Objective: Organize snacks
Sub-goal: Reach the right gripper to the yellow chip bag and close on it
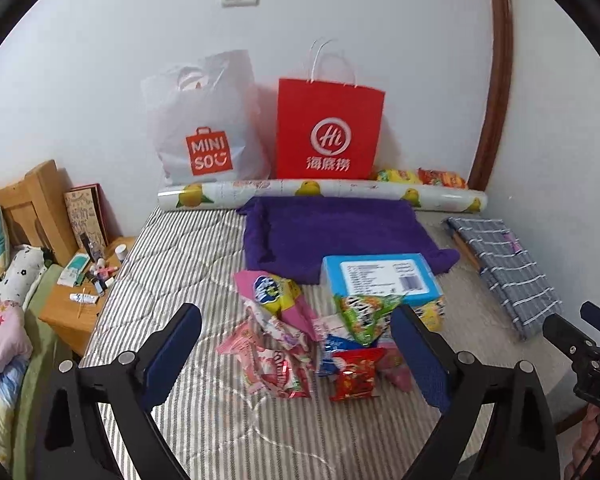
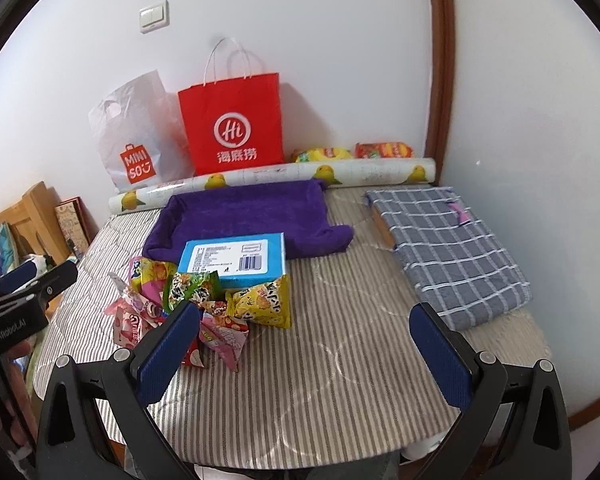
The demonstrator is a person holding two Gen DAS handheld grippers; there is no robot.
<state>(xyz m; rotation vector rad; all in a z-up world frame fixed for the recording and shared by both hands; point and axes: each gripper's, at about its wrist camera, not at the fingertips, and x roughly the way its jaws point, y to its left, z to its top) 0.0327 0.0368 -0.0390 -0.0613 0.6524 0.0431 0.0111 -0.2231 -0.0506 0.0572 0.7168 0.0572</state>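
Note:
A pile of snack packets (image 1: 312, 344) lies on the striped table cover, also in the right wrist view (image 2: 204, 300). A blue box (image 1: 380, 278) (image 2: 236, 260) sits just behind the pile. A red packet (image 1: 354, 374) is nearest my left gripper. A yellow packet (image 2: 264, 302) is at the pile's right. My left gripper (image 1: 296, 344) is open and empty, its fingers either side of the pile, held above it. My right gripper (image 2: 304, 332) is open and empty over bare cover, right of the pile.
A purple towel (image 1: 332, 232) lies behind the box. A red paper bag (image 1: 328, 132), a white Miniso bag (image 1: 208, 128) and a printed roll (image 1: 320, 192) stand along the wall. A folded checked cloth (image 2: 448, 244) lies right. A cluttered wooden nightstand (image 1: 80, 300) is left.

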